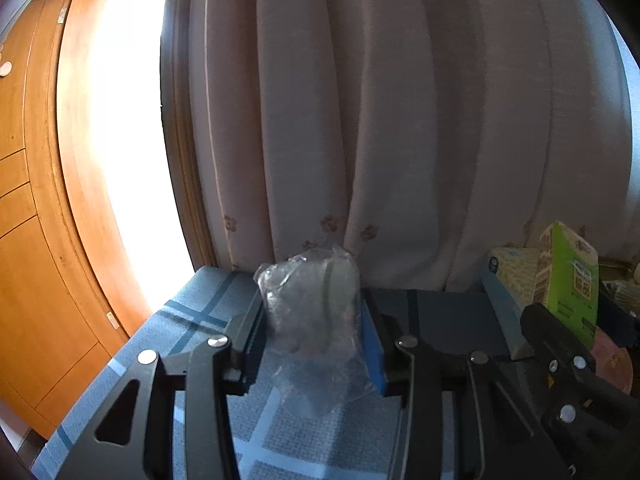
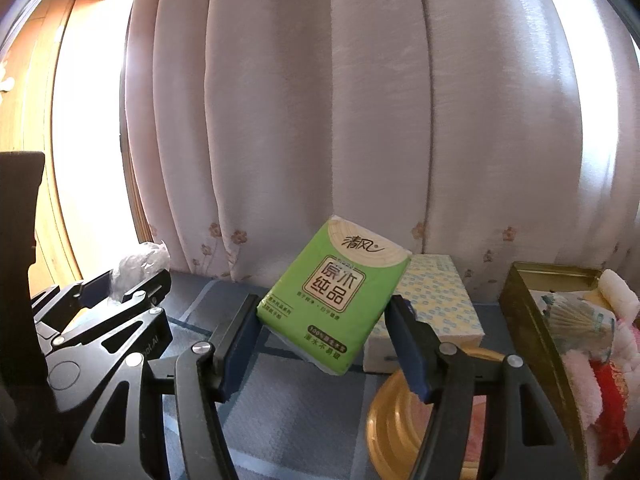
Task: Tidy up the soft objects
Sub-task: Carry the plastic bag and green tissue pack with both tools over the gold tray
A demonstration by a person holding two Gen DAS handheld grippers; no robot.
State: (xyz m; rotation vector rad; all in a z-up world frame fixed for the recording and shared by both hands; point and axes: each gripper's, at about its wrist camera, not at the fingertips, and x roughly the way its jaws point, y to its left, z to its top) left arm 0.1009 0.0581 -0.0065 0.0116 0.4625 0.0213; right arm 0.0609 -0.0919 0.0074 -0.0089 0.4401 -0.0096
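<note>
My left gripper point(image 1: 312, 320) is shut on a clear plastic bag point(image 1: 312, 312) with something dark inside, held above the blue checked cloth point(image 1: 192, 320). The left gripper and its bag point(image 2: 140, 260) also show at the left of the right wrist view. My right gripper point(image 2: 324, 320) is shut on a green tissue pack point(image 2: 332, 296), held tilted above the cloth. The pack point(image 1: 568, 280) and the right gripper also show at the right of the left wrist view.
A white and blue tissue box point(image 2: 436, 304) lies behind the pack. A gold tin point(image 2: 532, 312) at the right holds towels and soft items. A gold round lid point(image 2: 392, 420) lies in front. Pale curtains point(image 2: 360, 120) hang behind; a wooden cabinet point(image 1: 32, 240) stands left.
</note>
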